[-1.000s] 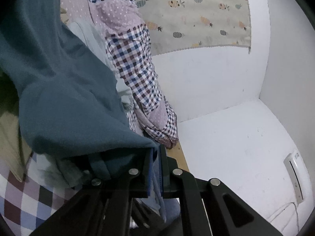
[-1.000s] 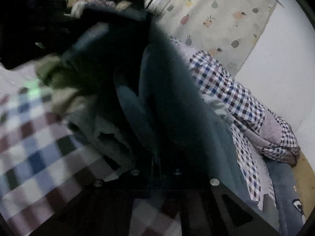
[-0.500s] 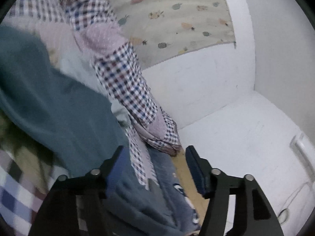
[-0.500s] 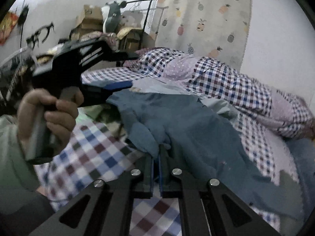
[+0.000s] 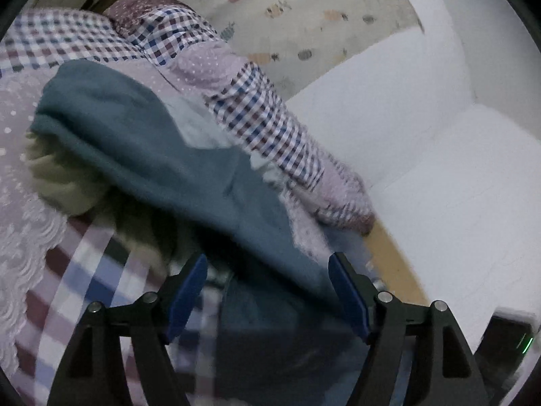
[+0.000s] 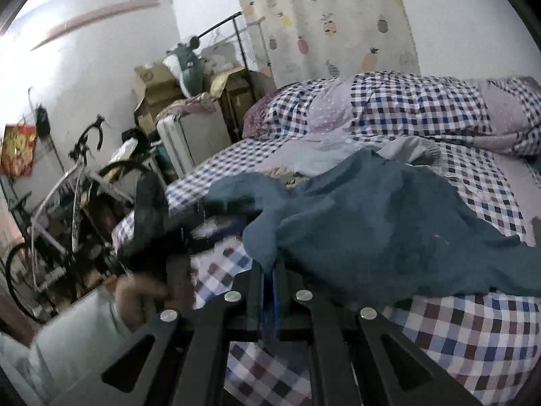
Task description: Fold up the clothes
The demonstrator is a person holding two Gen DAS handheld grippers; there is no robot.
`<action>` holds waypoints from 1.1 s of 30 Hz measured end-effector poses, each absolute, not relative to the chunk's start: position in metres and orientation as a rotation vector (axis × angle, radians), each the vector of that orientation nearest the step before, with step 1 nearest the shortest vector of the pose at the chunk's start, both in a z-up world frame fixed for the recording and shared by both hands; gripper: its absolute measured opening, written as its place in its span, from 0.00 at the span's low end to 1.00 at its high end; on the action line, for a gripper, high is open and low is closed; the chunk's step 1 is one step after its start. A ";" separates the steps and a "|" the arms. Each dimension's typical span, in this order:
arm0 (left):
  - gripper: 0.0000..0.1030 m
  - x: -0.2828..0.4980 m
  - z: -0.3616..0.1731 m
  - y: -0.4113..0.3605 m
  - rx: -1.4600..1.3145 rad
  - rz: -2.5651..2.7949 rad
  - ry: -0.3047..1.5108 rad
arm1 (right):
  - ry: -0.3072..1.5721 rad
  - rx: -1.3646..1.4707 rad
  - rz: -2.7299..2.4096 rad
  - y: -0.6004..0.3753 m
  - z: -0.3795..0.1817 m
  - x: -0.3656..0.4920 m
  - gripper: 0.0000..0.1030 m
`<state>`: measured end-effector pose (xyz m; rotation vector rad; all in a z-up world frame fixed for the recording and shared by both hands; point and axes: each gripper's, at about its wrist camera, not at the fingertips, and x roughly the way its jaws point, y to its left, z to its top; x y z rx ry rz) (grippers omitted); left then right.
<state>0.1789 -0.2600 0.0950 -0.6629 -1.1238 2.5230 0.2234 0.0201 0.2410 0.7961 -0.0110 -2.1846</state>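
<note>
A teal-blue garment [image 6: 389,230] lies rumpled across the checked bedsheet [image 6: 473,331]. My right gripper [image 6: 273,270] is shut on its near edge, the cloth pinched between the blue pads. In the left wrist view the same teal garment [image 5: 162,155] drapes over an olive-beige cloth [image 5: 64,176], and my left gripper [image 5: 268,287] hovers just above it, open, with nothing between its blue pads [image 5: 187,291]. The right wrist view also shows the left gripper [image 6: 162,230], blurred, held by a person's hand [image 6: 142,294].
A rolled checked quilt [image 6: 422,108] lies along the far side of the bed by the white wall [image 5: 389,101]. A pale blue garment [image 6: 399,147] sits behind the teal one. A bicycle [image 6: 67,203], cardboard boxes [image 6: 155,81] and a clothes rack stand left of the bed.
My left gripper let go of the teal garment and opened wide, then moved back over it. My right gripper keeps its hold and has pulled the cloth's edge toward the near side.
</note>
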 end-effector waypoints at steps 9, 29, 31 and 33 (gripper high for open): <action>0.77 0.267 0.122 -0.168 -0.629 2.509 -0.557 | -0.168 0.923 -2.149 -0.002 0.287 0.177 0.02; 0.26 0.282 0.084 -0.124 -0.969 2.744 -0.431 | -0.129 1.094 -2.097 -0.065 0.279 0.183 0.03; 0.06 0.282 0.076 -0.134 -1.026 2.755 -0.481 | -0.141 1.100 -2.098 -0.063 0.279 0.181 0.03; 0.01 0.287 0.075 -0.140 -1.015 2.735 -0.509 | -0.152 1.105 -2.095 -0.060 0.280 0.179 0.05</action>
